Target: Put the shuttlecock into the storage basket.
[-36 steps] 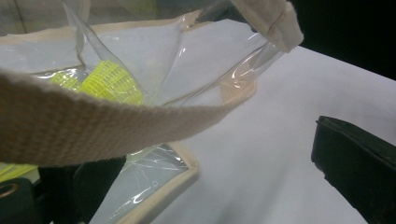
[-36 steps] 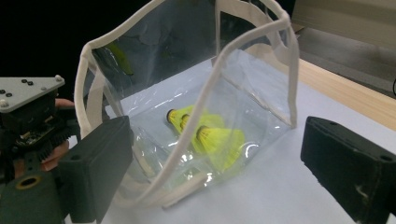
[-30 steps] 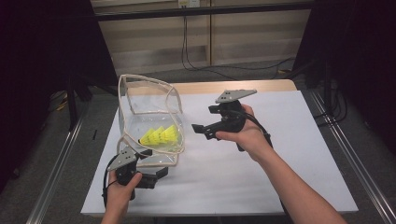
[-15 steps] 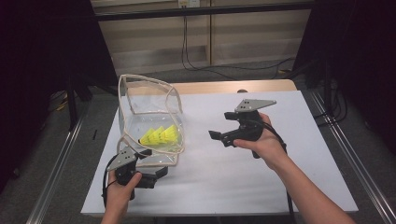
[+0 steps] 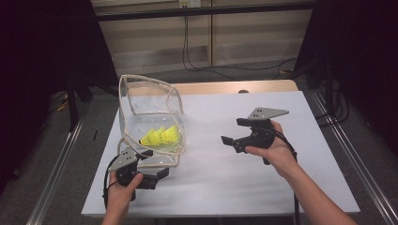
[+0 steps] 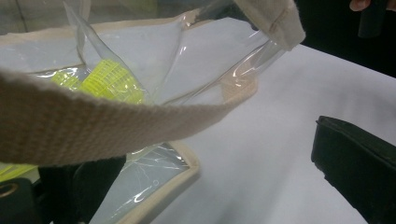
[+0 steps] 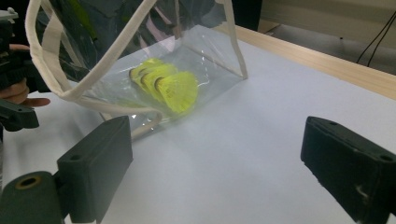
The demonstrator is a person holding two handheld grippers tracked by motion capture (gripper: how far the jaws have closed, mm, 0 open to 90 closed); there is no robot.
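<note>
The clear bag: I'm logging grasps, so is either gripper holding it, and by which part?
The left gripper sits at the clear bag by its cream strap; whether it grips it cannot be told. The right gripper is open, holding nothing.

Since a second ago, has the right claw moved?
Yes. In the high view the right claw has drawn back from the clear bag, toward the table's near right, and hangs open over bare table.

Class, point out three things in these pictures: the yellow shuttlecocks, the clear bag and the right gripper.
yellow shuttlecocks point(image 7: 175, 88), right gripper view, on the nearest skirt.
clear bag point(image 5: 150, 101), high view, on its upright clear wall.
right gripper point(image 5: 234, 132), high view, midway between its fingertips.
</note>
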